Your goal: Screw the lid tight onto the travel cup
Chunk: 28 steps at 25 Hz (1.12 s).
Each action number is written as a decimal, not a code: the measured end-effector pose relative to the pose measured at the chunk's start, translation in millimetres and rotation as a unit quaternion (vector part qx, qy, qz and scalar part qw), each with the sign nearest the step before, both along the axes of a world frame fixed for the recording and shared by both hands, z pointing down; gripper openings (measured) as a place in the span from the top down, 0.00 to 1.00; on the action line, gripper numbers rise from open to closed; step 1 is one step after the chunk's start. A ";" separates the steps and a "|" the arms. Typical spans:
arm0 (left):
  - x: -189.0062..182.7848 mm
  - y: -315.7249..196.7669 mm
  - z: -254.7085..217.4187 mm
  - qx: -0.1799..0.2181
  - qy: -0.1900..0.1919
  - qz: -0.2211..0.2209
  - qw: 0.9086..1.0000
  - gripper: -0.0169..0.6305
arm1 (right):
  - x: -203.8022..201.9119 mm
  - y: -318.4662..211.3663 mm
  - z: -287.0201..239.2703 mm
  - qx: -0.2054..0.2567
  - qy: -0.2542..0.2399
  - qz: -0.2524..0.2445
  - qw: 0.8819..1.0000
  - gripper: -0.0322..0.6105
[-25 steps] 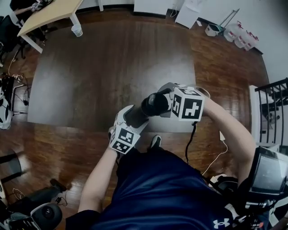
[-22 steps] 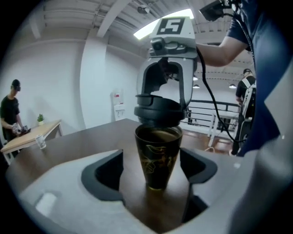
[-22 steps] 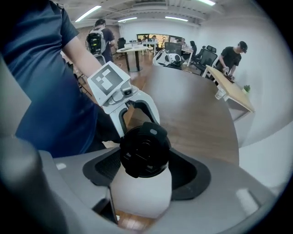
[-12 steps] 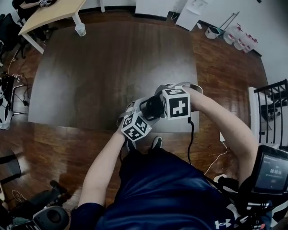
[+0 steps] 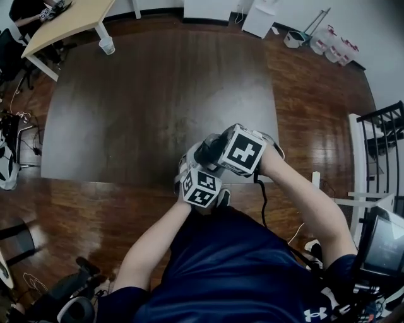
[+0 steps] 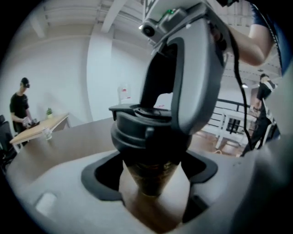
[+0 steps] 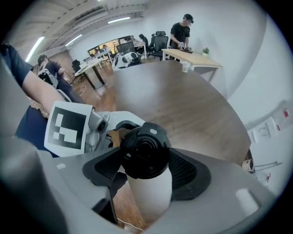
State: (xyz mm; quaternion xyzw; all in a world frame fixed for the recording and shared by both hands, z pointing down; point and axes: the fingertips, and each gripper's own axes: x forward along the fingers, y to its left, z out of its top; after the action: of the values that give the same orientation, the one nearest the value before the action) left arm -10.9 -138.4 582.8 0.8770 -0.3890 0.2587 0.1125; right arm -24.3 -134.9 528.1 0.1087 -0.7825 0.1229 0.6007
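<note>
The travel cup, a pale body under a black lid (image 7: pixel 145 148), hangs above the front edge of the dark table (image 5: pixel 158 94). My right gripper (image 7: pixel 146 171) is shut on the lid, its pads at either side. In the left gripper view one grey finger of the right gripper (image 6: pixel 194 68) wraps over the lid (image 6: pixel 144 130). My left gripper (image 6: pixel 151 176) surrounds the tapering cup body (image 6: pixel 149 176) with its jaws wide and gaps at both pads. In the head view the two marker cubes (image 5: pixel 202 188) (image 5: pixel 243 151) hide most of the cup (image 5: pixel 208 150).
A light wooden table (image 5: pixel 69 19) stands at the back left with a clear plastic cup (image 5: pixel 106 45) on the floor beside its leg. White bins (image 5: pixel 334 44) sit at the back right, and a black railing (image 5: pixel 385 132) is at the right. A person (image 7: pixel 183 32) stands at the far table.
My left gripper has swung right and up, close under the right gripper, and its cube has turned. The cup, plain to see a second ago, is now mostly covered by the two grippers.
</note>
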 end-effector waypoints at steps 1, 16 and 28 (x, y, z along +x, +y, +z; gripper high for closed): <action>-0.7 0.4 -0.7 -0.006 0.004 -0.015 1.000 0.36 | -4.2 3.5 -1.9 0.003 -0.012 0.009 1.000 0.43; 22.1 -4.2 -14.9 0.033 -0.004 0.197 0.980 0.33 | -15.4 13.0 -8.4 0.068 -0.009 -0.411 0.909 0.28; 17.2 -2.5 -12.1 0.021 0.038 -0.005 0.999 0.35 | -15.3 -7.3 -7.9 0.042 -0.038 -0.024 0.998 0.31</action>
State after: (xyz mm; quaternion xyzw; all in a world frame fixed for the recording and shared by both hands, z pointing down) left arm 6.4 -140.9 570.7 0.8865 -0.3940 0.2161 0.1104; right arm -39.6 -142.2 520.2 0.1105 -0.8115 0.0799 0.5682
